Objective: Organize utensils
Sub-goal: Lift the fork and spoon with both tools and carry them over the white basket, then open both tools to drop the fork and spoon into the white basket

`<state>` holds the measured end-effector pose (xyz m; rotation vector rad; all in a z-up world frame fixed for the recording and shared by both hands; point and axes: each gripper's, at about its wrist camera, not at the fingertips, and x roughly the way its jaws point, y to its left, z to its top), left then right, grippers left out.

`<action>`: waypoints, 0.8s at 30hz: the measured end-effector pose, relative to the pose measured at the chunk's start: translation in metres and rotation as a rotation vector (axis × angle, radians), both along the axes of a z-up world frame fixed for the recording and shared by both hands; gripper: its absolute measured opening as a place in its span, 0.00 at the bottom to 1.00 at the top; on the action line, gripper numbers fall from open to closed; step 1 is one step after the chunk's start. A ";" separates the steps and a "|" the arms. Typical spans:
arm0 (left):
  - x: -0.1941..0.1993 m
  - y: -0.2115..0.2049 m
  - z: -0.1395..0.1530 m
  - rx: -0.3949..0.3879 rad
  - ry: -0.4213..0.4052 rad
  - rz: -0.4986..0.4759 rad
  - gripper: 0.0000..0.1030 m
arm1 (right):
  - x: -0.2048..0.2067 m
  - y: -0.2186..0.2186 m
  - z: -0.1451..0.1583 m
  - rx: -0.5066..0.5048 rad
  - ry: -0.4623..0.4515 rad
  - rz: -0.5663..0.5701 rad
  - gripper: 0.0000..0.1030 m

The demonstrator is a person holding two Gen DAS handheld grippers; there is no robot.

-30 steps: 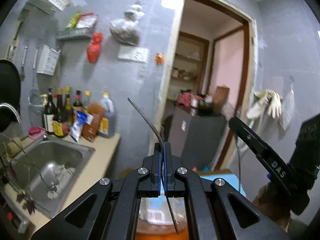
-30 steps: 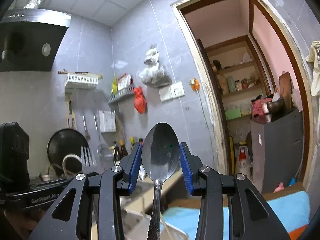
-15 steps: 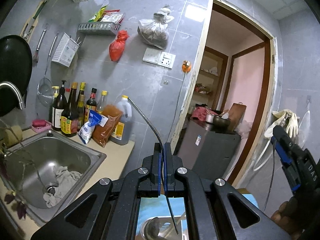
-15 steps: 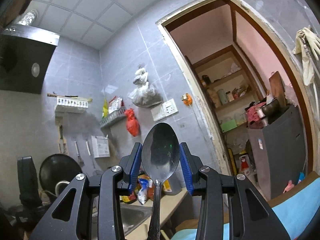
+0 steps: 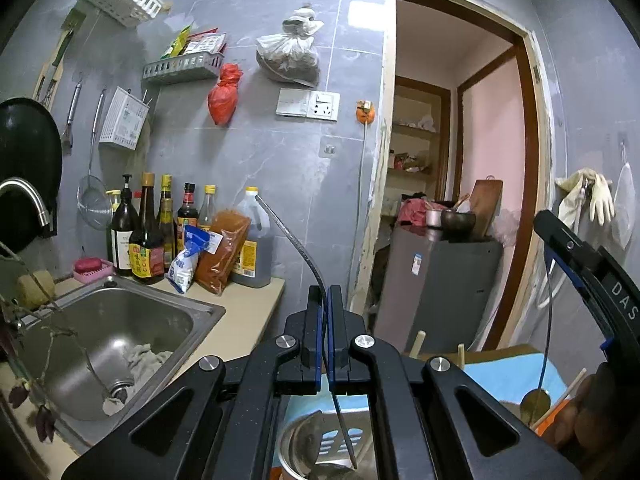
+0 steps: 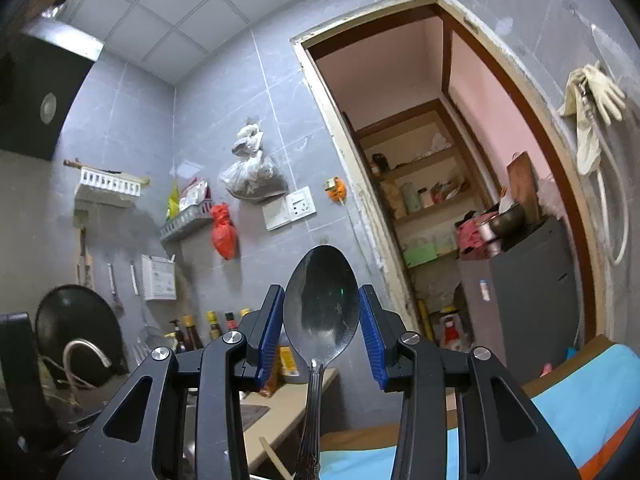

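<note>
The spoon point(image 6: 321, 304) stands bowl-up between the blue pads point(image 6: 269, 328) of the right gripper point(image 6: 320, 330), its jaws clamped on the bowl's edges while the handle hangs below. The left gripper point(image 5: 325, 334) has its jaws pressed fully together on a thin, curved metal utensil point(image 5: 294, 242), seen edge-on, one end arcing up to the left and the other pointing down at a steel bowl point(image 5: 298, 446) under the jaws, where other metal pieces already lie. A grip on a smooth, rounded spoon bowl looks insecure: judged from this, a tilt or a knock could let it pivot or slip out. The thin utensil, pinched at a single spot, could swing and miss the steel bowl when let go. Only the left view shows that bowl, the chopsticks point(image 5: 416, 344) standing by it, the sink point(image 5: 120, 320) and the right gripper at its right edge. Only the right view shows the spoon's face; the left gripper cannot be made out there with certainty.
</note>
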<state>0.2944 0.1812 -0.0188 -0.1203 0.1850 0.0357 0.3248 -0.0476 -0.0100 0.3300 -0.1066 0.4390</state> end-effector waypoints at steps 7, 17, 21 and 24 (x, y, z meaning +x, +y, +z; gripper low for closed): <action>0.001 -0.001 -0.007 -0.012 0.029 -0.028 0.00 | -0.006 0.012 -0.011 -0.062 -0.017 -0.013 0.35; 0.000 0.002 -0.012 -0.059 0.113 -0.092 0.01 | -0.006 0.011 -0.022 -0.105 0.045 0.019 0.36; 0.000 0.003 -0.009 -0.105 0.153 -0.125 0.13 | -0.008 0.005 -0.018 -0.097 0.060 0.029 0.38; -0.004 0.003 -0.004 -0.131 0.143 -0.144 0.31 | -0.008 0.001 -0.014 -0.093 0.071 0.036 0.39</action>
